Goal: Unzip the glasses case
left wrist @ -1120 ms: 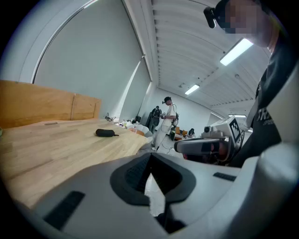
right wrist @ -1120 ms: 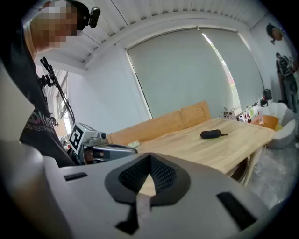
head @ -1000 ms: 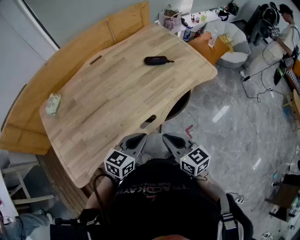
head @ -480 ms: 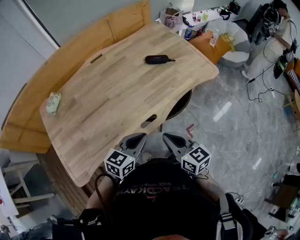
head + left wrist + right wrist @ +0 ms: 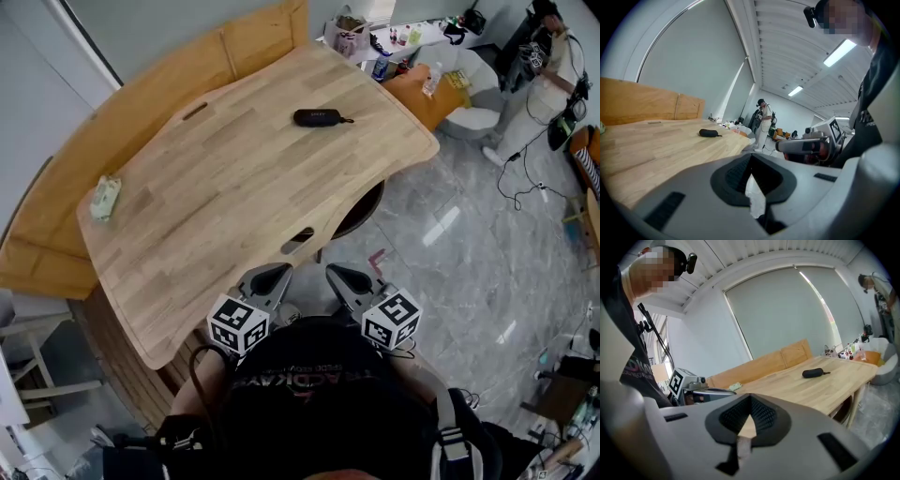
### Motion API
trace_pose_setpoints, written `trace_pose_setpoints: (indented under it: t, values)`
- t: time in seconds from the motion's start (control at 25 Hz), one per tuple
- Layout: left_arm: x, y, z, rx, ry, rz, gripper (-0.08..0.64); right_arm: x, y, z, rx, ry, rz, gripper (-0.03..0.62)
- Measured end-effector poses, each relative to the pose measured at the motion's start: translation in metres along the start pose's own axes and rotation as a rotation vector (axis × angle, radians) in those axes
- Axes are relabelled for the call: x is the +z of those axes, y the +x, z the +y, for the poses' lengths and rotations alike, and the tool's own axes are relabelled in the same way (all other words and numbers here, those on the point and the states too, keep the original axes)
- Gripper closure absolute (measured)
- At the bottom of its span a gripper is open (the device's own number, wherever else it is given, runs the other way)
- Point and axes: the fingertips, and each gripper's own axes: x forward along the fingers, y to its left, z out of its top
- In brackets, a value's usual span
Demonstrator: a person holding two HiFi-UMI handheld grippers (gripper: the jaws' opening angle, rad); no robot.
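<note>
A black zipped glasses case (image 5: 317, 117) with a short pull cord lies on the far part of the wooden table (image 5: 234, 197). It also shows small in the left gripper view (image 5: 708, 133) and in the right gripper view (image 5: 813, 373). My left gripper (image 5: 267, 279) and right gripper (image 5: 343, 278) are both shut and hold nothing. They hang side by side close to my body, off the table's near edge and far from the case.
A pale green packet (image 5: 105, 198) lies near the table's left edge. A wooden bench (image 5: 141, 89) runs behind the table. A dark stool (image 5: 361, 208) sits under the right side. A person (image 5: 548, 70) stands at the far right among cables and clutter.
The grippers have not moved. The head view has shifted slightly, and the person at the far right has stepped a little.
</note>
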Motion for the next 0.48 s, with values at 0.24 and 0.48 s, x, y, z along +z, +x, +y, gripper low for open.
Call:
trace_pose_setpoints:
  t: [0.24,0.48]
  values:
    - [0.000,-0.001,0.003,-0.002,-0.008,-0.013,0.548,0.003,0.005,0.000,-0.004,-0.018,0.006,0.577]
    - [0.001,-0.006,0.013,0.011,-0.016,-0.026,0.548,0.008,0.014,-0.001,-0.010,-0.023,0.003,0.577]
